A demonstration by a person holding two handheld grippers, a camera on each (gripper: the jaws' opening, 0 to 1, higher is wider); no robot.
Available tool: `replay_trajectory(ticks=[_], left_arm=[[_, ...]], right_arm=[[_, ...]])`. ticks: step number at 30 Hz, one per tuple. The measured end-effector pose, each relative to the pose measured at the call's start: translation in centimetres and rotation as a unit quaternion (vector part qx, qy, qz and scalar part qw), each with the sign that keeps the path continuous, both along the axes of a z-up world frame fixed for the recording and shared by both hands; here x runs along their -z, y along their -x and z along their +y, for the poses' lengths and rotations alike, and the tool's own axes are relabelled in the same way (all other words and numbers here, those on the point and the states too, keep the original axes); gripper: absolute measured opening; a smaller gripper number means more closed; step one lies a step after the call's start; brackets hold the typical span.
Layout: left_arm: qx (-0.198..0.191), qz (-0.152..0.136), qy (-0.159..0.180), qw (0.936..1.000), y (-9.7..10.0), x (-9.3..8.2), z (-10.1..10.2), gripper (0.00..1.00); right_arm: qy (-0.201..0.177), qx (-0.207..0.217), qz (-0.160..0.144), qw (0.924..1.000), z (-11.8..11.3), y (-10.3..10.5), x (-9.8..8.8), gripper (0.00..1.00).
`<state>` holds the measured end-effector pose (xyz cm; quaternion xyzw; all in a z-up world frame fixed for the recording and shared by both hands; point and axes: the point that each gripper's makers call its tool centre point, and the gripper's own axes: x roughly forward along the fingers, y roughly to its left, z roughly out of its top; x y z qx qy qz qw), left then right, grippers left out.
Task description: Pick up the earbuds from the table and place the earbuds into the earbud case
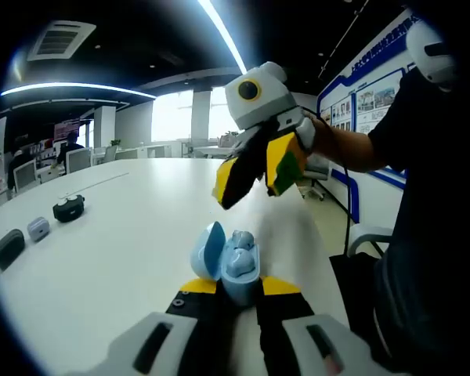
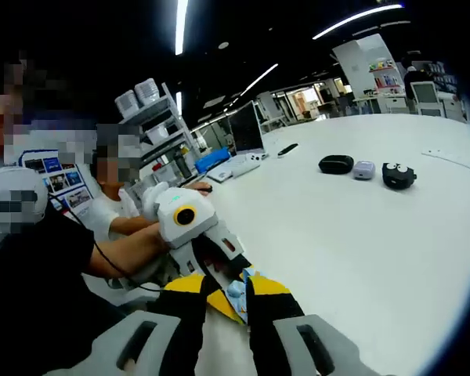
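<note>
Steadying the open blue earbud case (image 1: 233, 265), small, light and slick, in the clamped left hand-held gripper (image 1: 233, 291).
The right hand-held gripper (image 1: 254, 178) is being held shut above; an earbud between its tips cannot be confirmed.

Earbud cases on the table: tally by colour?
Light blue, open, held in the left gripper: 1
Black with white eyes: 1
Pale lilac-grey: 1
Dark grey/black: 1
Total: 4
</note>
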<state>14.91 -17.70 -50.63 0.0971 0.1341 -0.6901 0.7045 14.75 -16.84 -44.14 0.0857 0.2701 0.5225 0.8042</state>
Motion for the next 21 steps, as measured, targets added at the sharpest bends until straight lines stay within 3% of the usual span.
replay_trajectory(ticks=[2,4,5,7,11,16,21], left_arm=[[0.001,0.000,0.000,1.0000,0.0,0.0,0.0,0.18],[0.001,0.000,0.000,1.0000,0.1,0.0,0.1,0.18],[0.001,0.001,0.000,1.0000,0.1,0.0,0.1,0.18],[0.002,0.001,0.000,1.0000,0.1,0.0,0.1,0.18],[0.006,0.000,0.000,1.0000,0.2,0.0,0.1,0.18],[0.013,-0.005,-0.001,0.9999,0.3,0.0,0.0,0.18],[0.014,-0.004,-0.001,0.9999,0.4,0.1,0.1,0.18]], right_arm=[[0.034,-0.012,-0.037,0.9987,-0.4,-0.3,0.8,0.39],[0.047,-0.034,-0.050,0.9971,-0.1,0.2,1.4,0.46],[0.054,-0.049,-0.051,0.9960,0.2,0.6,1.8,0.47],[0.083,-0.082,-0.086,0.9894,0.7,0.9,2.6,0.48],[0.139,-0.123,-0.118,0.9755,1.0,0.9,4.1,0.44],[0.157,-0.146,-0.124,0.9689,1.0,0.1,4.6,0.28],[0.174,-0.167,-0.133,0.9613,1.0,0.1,4.7,0.28]])
